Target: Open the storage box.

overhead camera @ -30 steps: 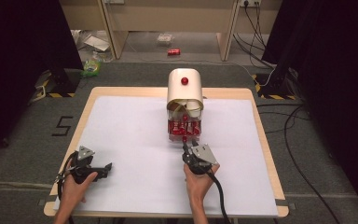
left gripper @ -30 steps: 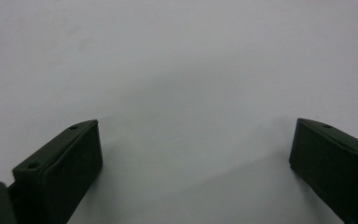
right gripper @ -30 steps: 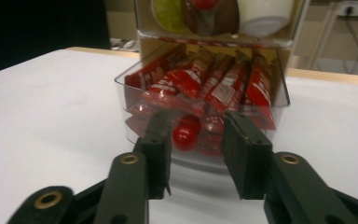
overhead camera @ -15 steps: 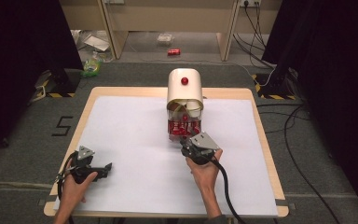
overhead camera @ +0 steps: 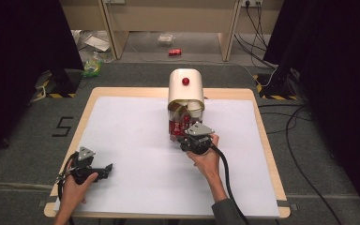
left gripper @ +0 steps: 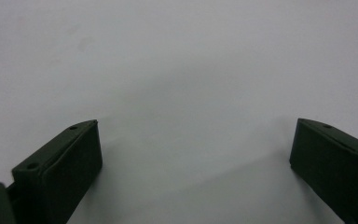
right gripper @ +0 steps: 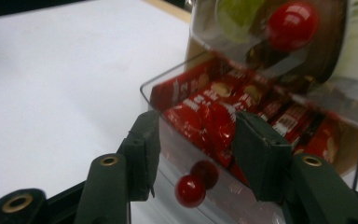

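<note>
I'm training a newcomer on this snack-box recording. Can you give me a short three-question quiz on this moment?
1. True or false: the left tool has something between its jaws.
2. What fills the clear drawer in front of the right tool? A) red snack packets B) green bottles C) white cups
3. What colour is the knob on top of the cream box?

Key: 1 false, its jaws stand open over the bare white table cover. 2 A, red snack packets. 3 red.
</note>
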